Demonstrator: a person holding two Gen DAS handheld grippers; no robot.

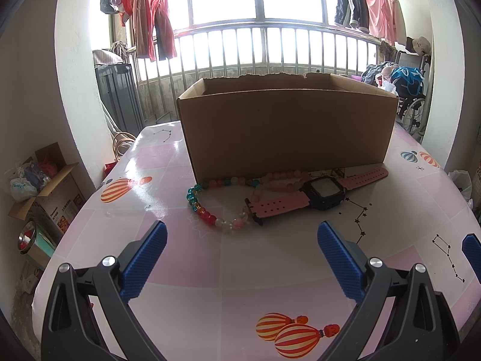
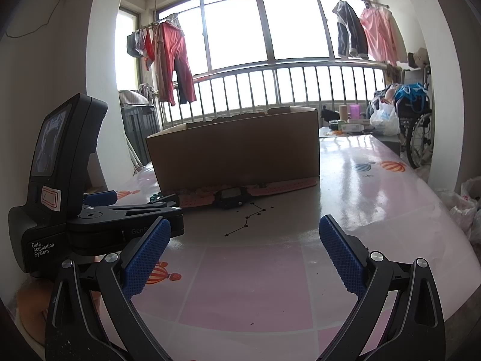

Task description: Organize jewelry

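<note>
A colourful bead bracelet (image 1: pixel 207 210) lies on the table in front of an open cardboard box (image 1: pixel 285 126). A pale pink bead bracelet (image 1: pixel 281 182) and a pink-strapped watch (image 1: pixel 321 191) lie just right of it, against the box's base. My left gripper (image 1: pixel 242 237) hovers open a short way before the colourful bracelet, nothing between its blue pads (image 1: pixel 144 267). In the right wrist view, my right gripper (image 2: pixel 245 231) stands open over bare table, further back from the watch (image 2: pixel 230 197) and box (image 2: pixel 237 153). The left gripper's body (image 2: pixel 60 180) hides most of the beads there.
The table (image 1: pixel 234 300) has a glossy pink cloth with balloon prints. Its left edge drops to boxes and a pot (image 1: pixel 28 237) on the floor. A wheelchair (image 2: pixel 418 129) with bags stands at the far right. A second small table (image 2: pixel 360 128) with containers sits behind the box.
</note>
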